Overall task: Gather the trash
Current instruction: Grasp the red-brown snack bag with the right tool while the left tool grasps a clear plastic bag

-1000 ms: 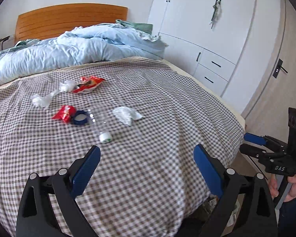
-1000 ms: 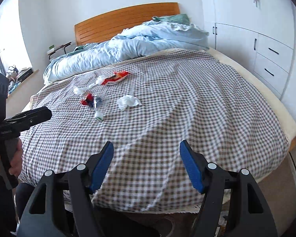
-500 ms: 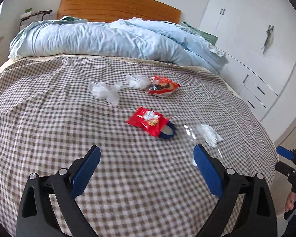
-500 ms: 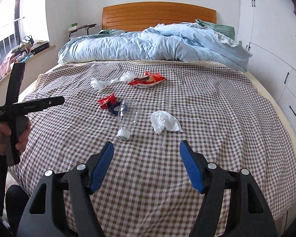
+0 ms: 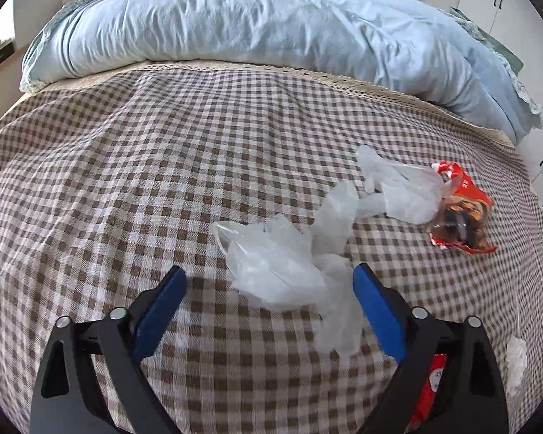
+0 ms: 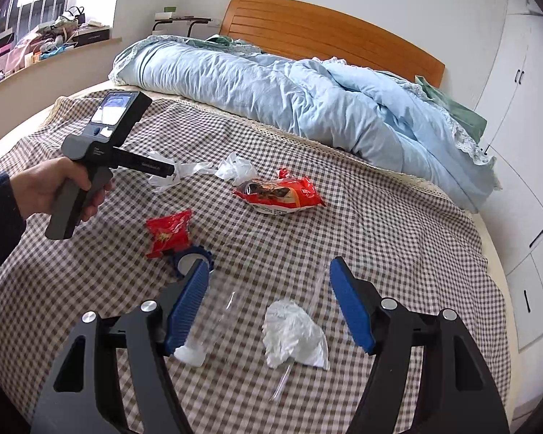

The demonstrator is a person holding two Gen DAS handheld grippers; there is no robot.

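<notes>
Now both jaws gape empty, left narrowing, over crinkly plastic bag point(image 5: 278, 271) on gingham bedspread point(image 5: 126, 181).

I see a brown-and-white checked bedspread point(image 5: 126, 188) with a cream lace edge, a pale blue rumpled duvet point(image 5: 271, 25) and an orange-brown wooden headboard point(image 6: 325, 32). On the checks lie translucent white plastic bags point(image 5: 278, 264), a red-and-orange snack wrapper point(image 5: 459, 213), a small red packet point(image 6: 170, 231) and a white crumpled tissue point(image 6: 293, 332). My gripper pads point(image 5: 159, 311) are blue on black frames.

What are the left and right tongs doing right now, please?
Left tongs: open, just been closing around the clear plastic bag.
Right tongs: open, holding nothing.
</notes>
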